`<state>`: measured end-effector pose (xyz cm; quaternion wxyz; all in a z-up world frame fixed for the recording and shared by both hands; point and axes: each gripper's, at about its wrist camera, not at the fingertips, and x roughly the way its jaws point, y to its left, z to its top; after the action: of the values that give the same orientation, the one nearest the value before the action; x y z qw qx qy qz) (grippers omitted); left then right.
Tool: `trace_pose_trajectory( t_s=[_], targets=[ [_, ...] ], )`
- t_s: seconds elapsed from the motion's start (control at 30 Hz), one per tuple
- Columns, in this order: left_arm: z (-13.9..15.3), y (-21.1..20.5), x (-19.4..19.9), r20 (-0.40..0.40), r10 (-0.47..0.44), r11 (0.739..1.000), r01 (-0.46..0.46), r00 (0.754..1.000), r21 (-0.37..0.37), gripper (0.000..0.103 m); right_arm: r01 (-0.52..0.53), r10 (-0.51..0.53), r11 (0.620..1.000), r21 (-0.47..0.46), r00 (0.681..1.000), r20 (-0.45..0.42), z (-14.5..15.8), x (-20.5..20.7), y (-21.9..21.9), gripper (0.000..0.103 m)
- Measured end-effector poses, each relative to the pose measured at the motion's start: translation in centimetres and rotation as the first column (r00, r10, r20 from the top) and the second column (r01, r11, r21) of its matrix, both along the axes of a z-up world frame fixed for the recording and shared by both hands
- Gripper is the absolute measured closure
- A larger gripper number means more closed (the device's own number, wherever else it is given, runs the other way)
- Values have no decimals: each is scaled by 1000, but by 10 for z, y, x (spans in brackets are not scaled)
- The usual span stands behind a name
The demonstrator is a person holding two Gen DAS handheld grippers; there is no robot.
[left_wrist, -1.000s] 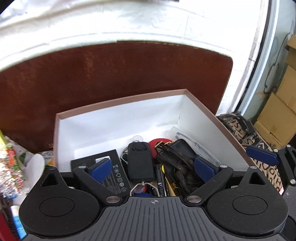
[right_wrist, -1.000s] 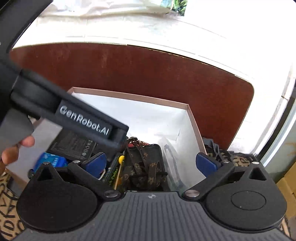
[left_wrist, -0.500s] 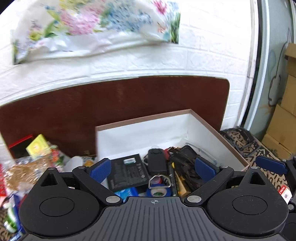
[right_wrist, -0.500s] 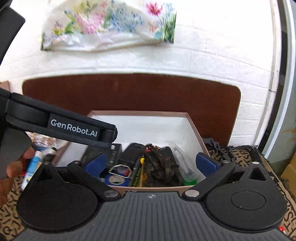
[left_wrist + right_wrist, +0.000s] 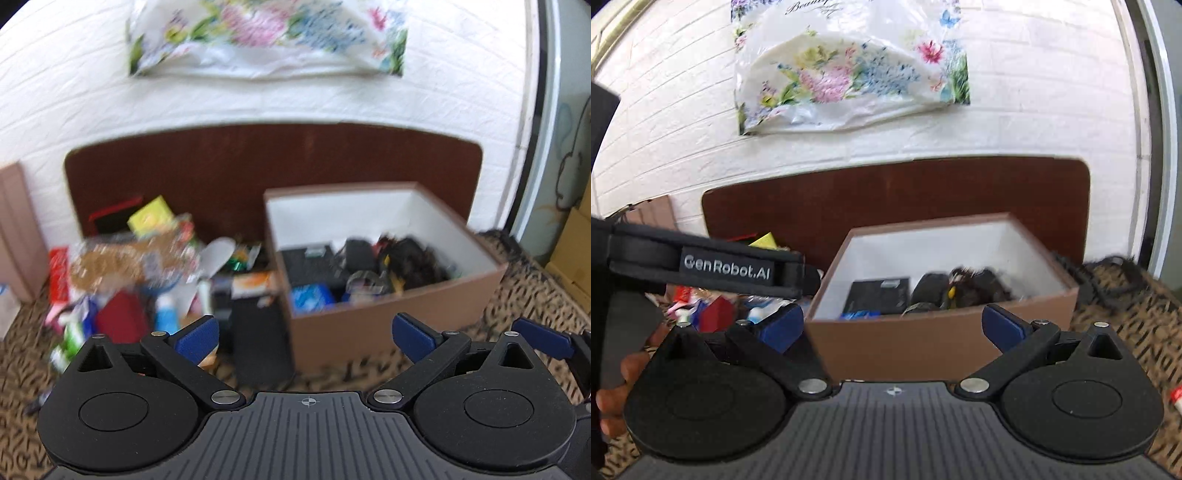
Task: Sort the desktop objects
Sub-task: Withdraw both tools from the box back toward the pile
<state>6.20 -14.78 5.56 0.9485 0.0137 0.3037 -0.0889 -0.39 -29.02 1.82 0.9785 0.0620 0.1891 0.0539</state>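
Held left gripper (image 5: 302, 339) and right gripper (image 5: 892, 328) spread, empty. Judged crinkly clear snack bag (image 5: 122, 258) light, slippery; best pinched at edge.

Both grippers pulled back, away from box (image 5: 388, 328).

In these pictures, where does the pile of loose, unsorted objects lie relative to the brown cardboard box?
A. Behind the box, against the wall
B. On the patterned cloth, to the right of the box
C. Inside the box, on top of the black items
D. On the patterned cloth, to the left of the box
D: in the left wrist view, the pile of loose objects lies on the patterned cloth, left of the brown cardboard box.
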Motion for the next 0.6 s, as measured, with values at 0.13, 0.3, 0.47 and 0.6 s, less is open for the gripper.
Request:
trace_pose_trajectory(
  t_s=[0.13, 0.3, 0.47, 0.6],
  targets=[
    [-19, 18, -16, -42, 36, 999, -36, 998, 9, 0, -27, 27, 1000, 2, 999, -45, -14, -11, 17, 0],
    [-39, 39, -28, -83, 84, 996, -83, 993, 22, 0, -58, 55, 998, -35, 995, -80, -27, -25, 40, 0],
    [-54, 56, -33, -123, 124, 992, -121, 985, 34, 0, -104, 101, 994, -26, 989, -112, -39, -31, 55, 0],
    [-58, 65, -36, -126, 150, 988, -144, 981, 53, 0, -127, 123, 992, -24, 984, -129, -44, -32, 66, 1]
  ],
)
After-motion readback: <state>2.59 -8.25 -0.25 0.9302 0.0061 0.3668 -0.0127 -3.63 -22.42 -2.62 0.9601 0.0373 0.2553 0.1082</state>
